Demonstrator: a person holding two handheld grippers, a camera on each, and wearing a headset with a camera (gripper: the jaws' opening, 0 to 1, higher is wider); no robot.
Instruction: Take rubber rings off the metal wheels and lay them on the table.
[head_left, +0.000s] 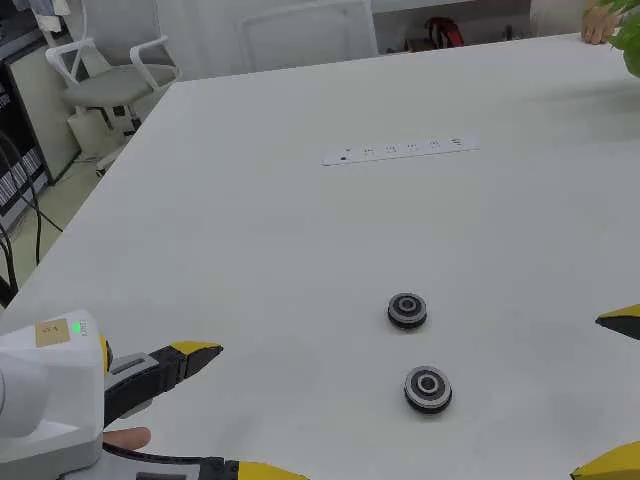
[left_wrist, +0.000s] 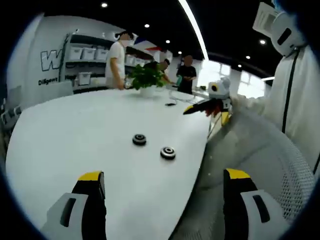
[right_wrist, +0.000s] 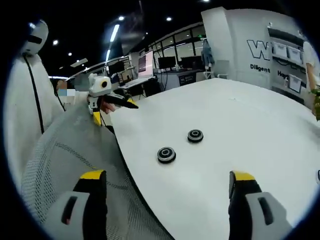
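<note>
Tabletop, broad, white and smooth (head_left: 280, 210), carries a long flat white power strip (head_left: 400, 152) set into its surface. A grey swivel office chair (head_left: 110, 80) stands off the table, far to the left of the strip.

The left gripper (head_left: 230, 412) has a pale body and black jaws tipped with yellow. It sits well to the person's side of the strip and to its left, over the table's near edge. Its jaws stand wide apart with nothing between them. The right gripper (head_left: 615, 391) has the same yellow tips. It is on the person's side of the strip and to its right, jaws likewise spread and empty.

Two small round metal wheels lie flat on the table, straight out from the strip toward the person, between the grippers. The farther wheel (head_left: 407, 310) and the nearer wheel (head_left: 428, 389) are close but not touching. Black rubber rings (head_left: 391, 311) still sit round both rims.
</note>
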